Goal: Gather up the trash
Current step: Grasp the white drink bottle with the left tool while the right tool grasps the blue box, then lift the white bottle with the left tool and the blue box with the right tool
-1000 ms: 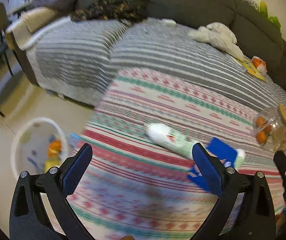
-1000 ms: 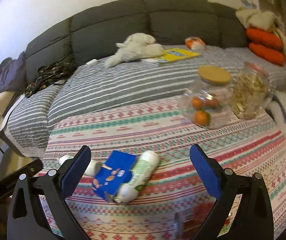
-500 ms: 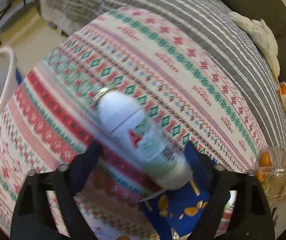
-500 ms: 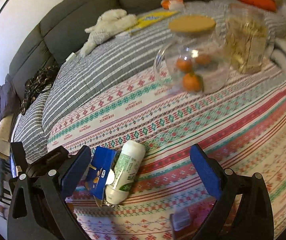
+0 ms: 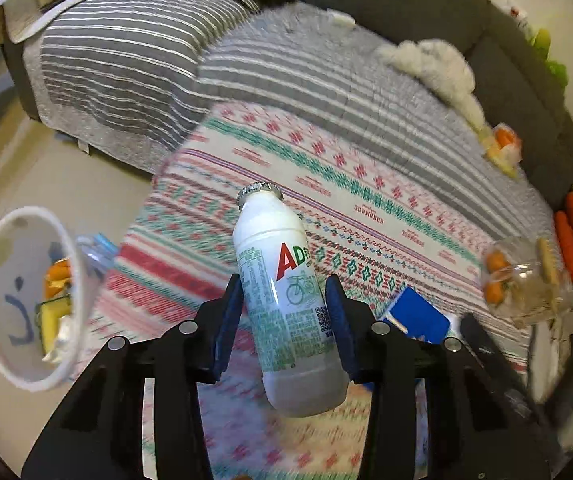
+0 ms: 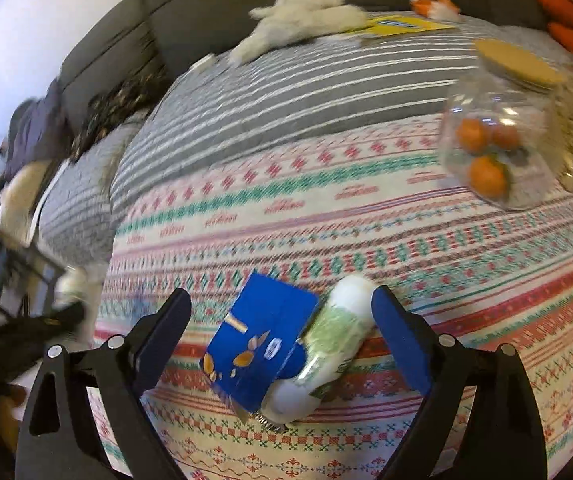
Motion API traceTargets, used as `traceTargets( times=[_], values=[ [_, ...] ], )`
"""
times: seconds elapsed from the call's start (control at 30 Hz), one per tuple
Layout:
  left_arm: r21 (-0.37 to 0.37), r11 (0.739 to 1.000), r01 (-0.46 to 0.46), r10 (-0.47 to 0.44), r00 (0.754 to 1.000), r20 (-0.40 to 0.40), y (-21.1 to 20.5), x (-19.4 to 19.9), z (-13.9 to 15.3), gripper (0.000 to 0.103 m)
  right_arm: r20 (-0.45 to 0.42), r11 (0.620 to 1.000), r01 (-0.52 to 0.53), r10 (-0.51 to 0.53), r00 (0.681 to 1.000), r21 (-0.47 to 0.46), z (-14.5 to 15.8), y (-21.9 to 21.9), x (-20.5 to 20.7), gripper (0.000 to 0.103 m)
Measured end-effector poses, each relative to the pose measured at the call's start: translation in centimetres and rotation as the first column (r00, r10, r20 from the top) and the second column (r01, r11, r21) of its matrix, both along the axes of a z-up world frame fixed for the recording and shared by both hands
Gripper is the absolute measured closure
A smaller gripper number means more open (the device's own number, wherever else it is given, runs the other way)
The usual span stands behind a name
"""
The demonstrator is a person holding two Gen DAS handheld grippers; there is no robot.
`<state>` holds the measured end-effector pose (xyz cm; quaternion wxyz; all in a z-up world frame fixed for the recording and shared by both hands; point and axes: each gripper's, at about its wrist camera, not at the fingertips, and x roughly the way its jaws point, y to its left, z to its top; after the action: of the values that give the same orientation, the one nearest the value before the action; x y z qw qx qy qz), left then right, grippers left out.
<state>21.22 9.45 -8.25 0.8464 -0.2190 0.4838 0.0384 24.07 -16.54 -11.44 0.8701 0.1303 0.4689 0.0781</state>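
Since the earlier frame, the left hand-held gripper (image 5: 285, 320) has clamped a white bottle (image 5: 286, 304) and lifted it clear of the patterned surface (image 5: 366, 184); the bottle sits between both blue pads, neck pointing away from the camera and tilted slightly left. A white bin (image 5: 26, 300) stands on the floor at lower left, with yellow and orange trash inside. The right hand-held gripper (image 6: 282, 332) is spread wide and grips nothing. Between its fingers, on the surface, lie a blue carton (image 6: 258, 348) and a second bottle (image 6: 326, 352), touching side by side. A glass jar (image 6: 498, 132) with oranges and a cork lid stands on the surface at upper right. A striped sofa (image 6: 306, 80) with a white plush toy (image 6: 302, 16) lies beyond.
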Motion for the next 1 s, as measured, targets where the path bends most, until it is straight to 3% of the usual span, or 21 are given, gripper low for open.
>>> traceTargets(
  times=[0.13, 0.27, 0.3, 0.33, 0.37, 0.4, 0.43, 0.47, 0.7, 0.8, 0.87, 0.93, 1.0],
  values=[
    [-0.058, 0.998, -0.002, 0.004, 0.999, 0.045, 0.9, -2.0, 1.3, 0.063, 0.002, 0.993, -0.078, 0.079, 0.997, -0.089, -1.1, 1.7, 0.3, 0.014],
    [-0.021, 0.998, 0.053, -0.051, 0.996, 0.077, -0.4, -2.0, 2.1, 0.064, 0.051, 0.982, -0.153, 0.159, 0.986, -0.111, -2.1, 2.8, 0.1, 0.015],
    [-0.009, 0.998, 0.062, -0.061, 0.994, 0.086, -0.6, -2.0, 2.2, 0.066, 0.051, 0.979, -0.176, 0.182, 0.982, -0.103, -2.3, 3.1, 0.2, 0.02],
    [0.003, 0.998, 0.068, -0.069, 0.993, 0.093, -0.7, -2.0, 2.2, 0.069, 0.042, 0.978, -0.193, 0.197, 0.98, -0.085, -2.6, 3.2, 0.2, 0.041],
    [0.016, 0.997, 0.075, -0.076, 0.992, 0.098, -0.8, -1.9, 2.2, 0.071, 0.024, 0.977, -0.204, 0.206, 0.978, -0.061, -2.9, 3.2, 0.4, 0.07],
    [0.023, 0.996, 0.081, -0.083, 0.991, 0.101, -0.8, -2.0, 2.2, 0.072, -0.004, 0.976, -0.215, 0.215, 0.977, -0.031, -3.4, 3.1, 0.5, 0.079],
    [0.032, 0.996, 0.084, -0.087, 0.991, 0.104, -0.8, -2.0, 2.1, 0.074, -0.01, 0.977, -0.214, 0.214, 0.977, -0.022, -3.6, 3.1, 0.4, 0.095],
    [0.05, 0.995, 0.085, -0.089, 0.99, 0.108, -0.9, -1.9, 2.2, 0.075, -0.007, 0.978, -0.207, 0.207, 0.978, -0.02, -3.7, 2.9, 0.2, 0.1],
    [0.096, 0.988, 0.122, -0.135, 0.982, 0.133, -0.9, -2.3, 2.9, 0.076, 0.062, 0.985, -0.171, 0.169, 0.984, 0.021, -1.5, 2.1, -1.4, 0.102],
    [0.15, 0.972, 0.182, -0.194, 0.978, 0.073, -1.4, -2.0, 2.1, 0.073, 0.08, 0.982, -0.188, 0.187, 0.979, 0.001, -0.5, 2.9, -1.9, 0.102],
    [0.181, 0.943, 0.278, -0.277, 0.96, -0.031, -2.3, -1.5, 0.5, 0.055, 0.098, 0.979, -0.199, 0.202, 0.975, -0.04, 0.2, 3.6, -2.5, 0.102],
    [0.226, 0.897, 0.379, -0.359, 0.925, -0.126, -3.7, -1.4, -1.4, 0.055, 0.088, 0.978, -0.203, 0.207, 0.974, -0.053, 0.5, 4.0, -2.4, 0.101],
    [0.3, 0.839, 0.454, -0.412, 0.89, -0.197, -5.1, -1.6, -3.2, 0.053, 0.063, 0.976, -0.212, 0.215, 0.975, -0.048, 0.4, 4.3, -2.1, 0.093]
  ],
)
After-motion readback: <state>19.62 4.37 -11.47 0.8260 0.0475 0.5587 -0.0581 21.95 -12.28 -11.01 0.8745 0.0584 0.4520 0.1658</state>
